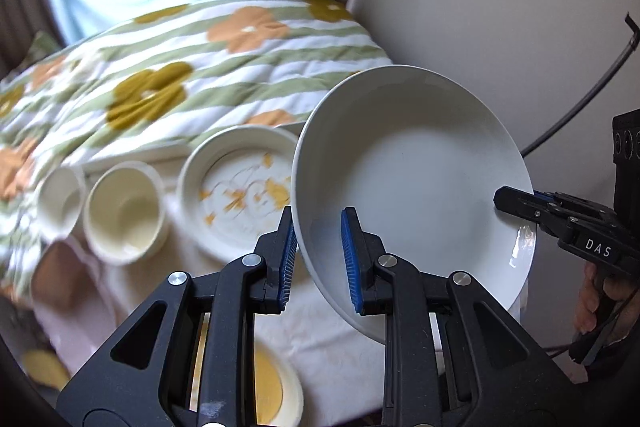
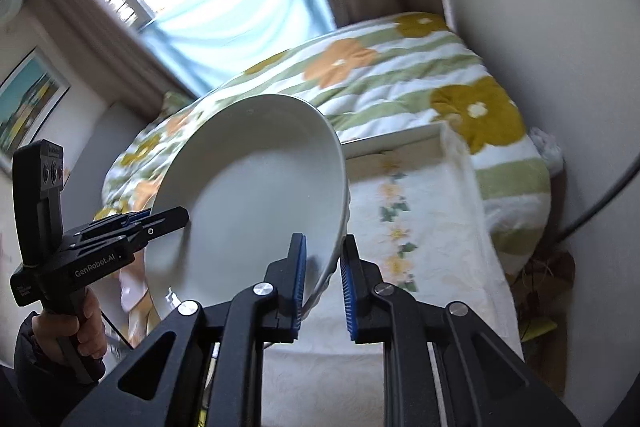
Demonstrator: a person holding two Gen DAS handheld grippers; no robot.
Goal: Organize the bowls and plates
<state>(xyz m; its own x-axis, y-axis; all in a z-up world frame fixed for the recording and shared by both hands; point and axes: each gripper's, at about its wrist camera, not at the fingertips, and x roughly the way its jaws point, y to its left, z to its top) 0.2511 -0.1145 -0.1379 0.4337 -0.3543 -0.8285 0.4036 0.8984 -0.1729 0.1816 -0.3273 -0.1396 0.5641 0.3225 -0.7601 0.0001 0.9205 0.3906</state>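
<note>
A large white bowl (image 1: 416, 179) is held tilted in the air above the table by both grippers. My left gripper (image 1: 320, 259) is shut on its near-left rim, one blue pad inside and one outside. My right gripper (image 2: 322, 279) is shut on the opposite rim of the same bowl (image 2: 256, 195); it shows in the left wrist view (image 1: 516, 205) at the bowl's right edge, and my left gripper shows in the right wrist view (image 2: 168, 219). On the table lie a patterned plate (image 1: 240, 195), a cream bowl (image 1: 124, 215) and a small white cup (image 1: 60, 203).
The table carries a white embroidered cloth (image 2: 420, 227). A yellow-centred dish (image 1: 276, 387) lies under my left gripper. A bed with a flowered green-striped blanket (image 1: 180, 67) stands just behind the table. A white wall (image 1: 500, 7) and a black cable (image 1: 592, 95) are at the right.
</note>
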